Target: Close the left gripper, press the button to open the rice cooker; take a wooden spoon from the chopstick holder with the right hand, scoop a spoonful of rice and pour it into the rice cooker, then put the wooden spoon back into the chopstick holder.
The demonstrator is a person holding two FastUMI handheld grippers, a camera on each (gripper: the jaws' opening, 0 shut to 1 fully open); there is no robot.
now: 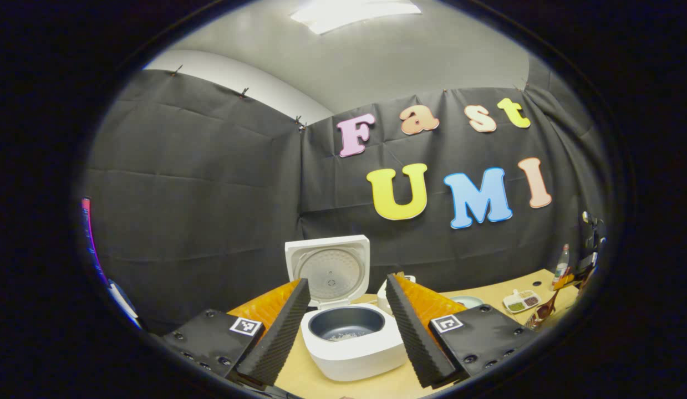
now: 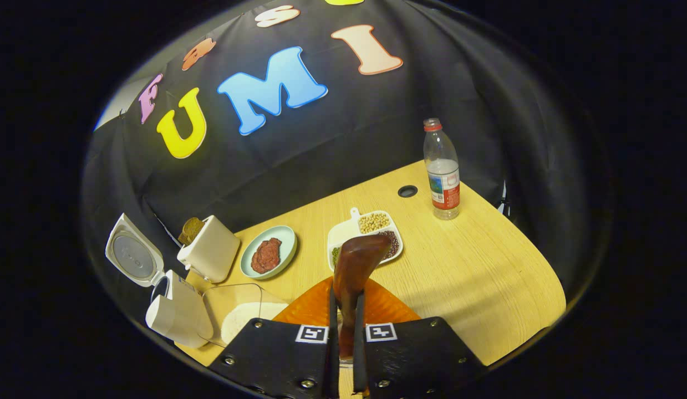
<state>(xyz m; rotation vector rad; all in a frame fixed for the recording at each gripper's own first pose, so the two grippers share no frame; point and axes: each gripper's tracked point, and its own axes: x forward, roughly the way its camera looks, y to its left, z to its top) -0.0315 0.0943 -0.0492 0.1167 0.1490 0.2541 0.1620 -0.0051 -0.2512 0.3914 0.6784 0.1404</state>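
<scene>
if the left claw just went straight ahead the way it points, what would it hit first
Most likely the open rice cooker, sitting right between the left claw's spread fingers; depth is hard to judge.

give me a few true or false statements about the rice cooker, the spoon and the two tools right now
1. The rice cooker has its lid up. True.
2. The right tool is open and holds nothing. False: it is shut on the wooden spoon.
3. The left tool is open. True.
4. The cooker's pot holds no rice. False: a little rice lies at the bottom.
5. The bottle lies on its side. False: it stands upright on the table.
</scene>
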